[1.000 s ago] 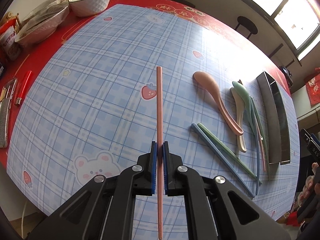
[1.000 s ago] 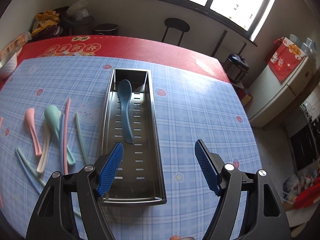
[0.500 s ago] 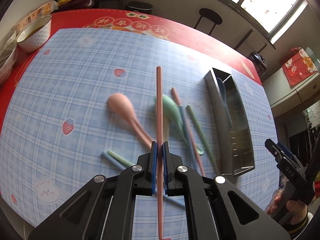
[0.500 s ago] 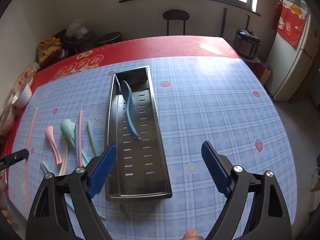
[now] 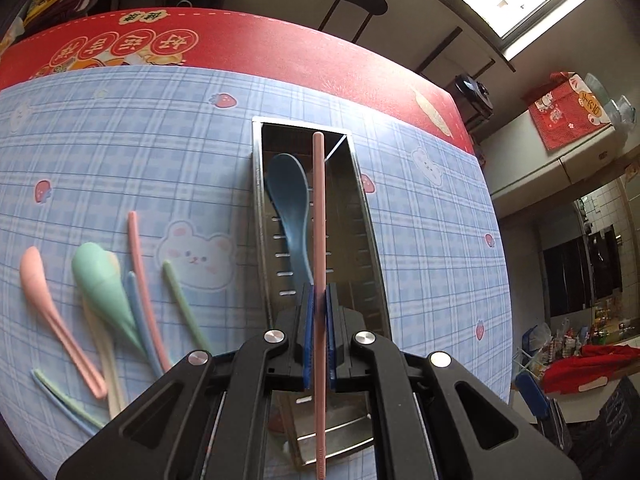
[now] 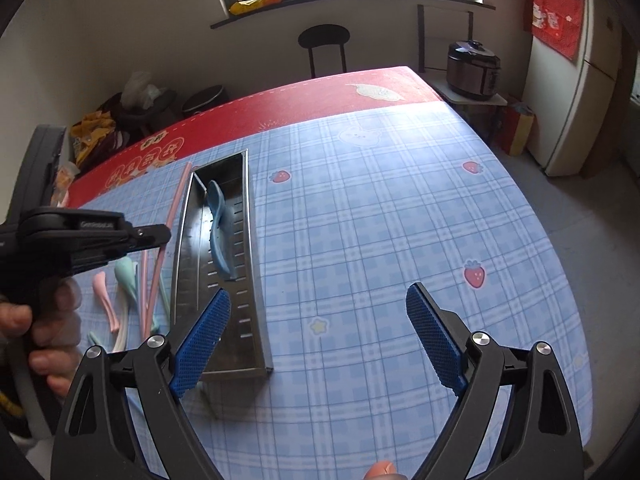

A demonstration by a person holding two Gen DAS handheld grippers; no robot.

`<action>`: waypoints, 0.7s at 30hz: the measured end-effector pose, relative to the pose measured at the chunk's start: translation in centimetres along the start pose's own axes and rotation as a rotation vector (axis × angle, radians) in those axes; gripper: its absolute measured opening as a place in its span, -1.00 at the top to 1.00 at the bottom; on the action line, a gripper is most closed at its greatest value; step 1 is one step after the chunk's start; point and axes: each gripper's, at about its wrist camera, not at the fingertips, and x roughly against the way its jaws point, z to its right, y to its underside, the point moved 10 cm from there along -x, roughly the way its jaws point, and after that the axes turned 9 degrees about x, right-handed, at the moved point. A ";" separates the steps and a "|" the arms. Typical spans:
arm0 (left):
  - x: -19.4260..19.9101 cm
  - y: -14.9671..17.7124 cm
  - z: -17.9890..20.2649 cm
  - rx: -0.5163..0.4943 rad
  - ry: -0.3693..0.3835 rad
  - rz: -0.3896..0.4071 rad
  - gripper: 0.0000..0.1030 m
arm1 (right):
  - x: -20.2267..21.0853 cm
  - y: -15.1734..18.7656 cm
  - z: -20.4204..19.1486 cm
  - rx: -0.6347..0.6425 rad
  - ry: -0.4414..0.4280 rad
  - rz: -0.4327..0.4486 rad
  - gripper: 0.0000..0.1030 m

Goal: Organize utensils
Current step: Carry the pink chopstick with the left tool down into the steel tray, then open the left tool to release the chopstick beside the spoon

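- Chopstick (image 5: pixel 319 216), pink and slim, sits pinched between the blue pads of the left gripper (image 5: pixel 318 332), roughly a third of its length sticking out behind the grip.
- It hangs over the tray (image 5: pixel 370 240), lined up along the tray's length, its far tip near the far end wall.
- From the right wrist view the chopstick (image 6: pixel 172 216) looks above and just beside the tray's left wall (image 6: pixel 182 248), so how well it is centred is hard to tell.
- Step in hand, as I judge it: carrying this chopstick to the tray for release.
- Next move calls for lowering it inside the walls, alongside the blue spoon (image 5: pixel 290 208) lying on the slotted floor, then parting the jaws.
- Risk: a tip could catch on the rim or land across the spoon.
- Right gripper (image 6: pixel 318 340) is spread wide and holds nothing, hovering over the cloth (image 6: pixel 400 220) near the tray's near end.
- Left of the tray on the cloth, more utensils wait: pink spoon (image 5: pixel 48 300), green spoon (image 5: pixel 102 288), and loose chopsticks (image 5: pixel 140 272).
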 end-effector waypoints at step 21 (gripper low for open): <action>-7.1 -0.8 1.6 0.016 -0.032 -0.105 0.86 | 2.0 3.5 4.8 -0.094 0.004 -0.019 -0.69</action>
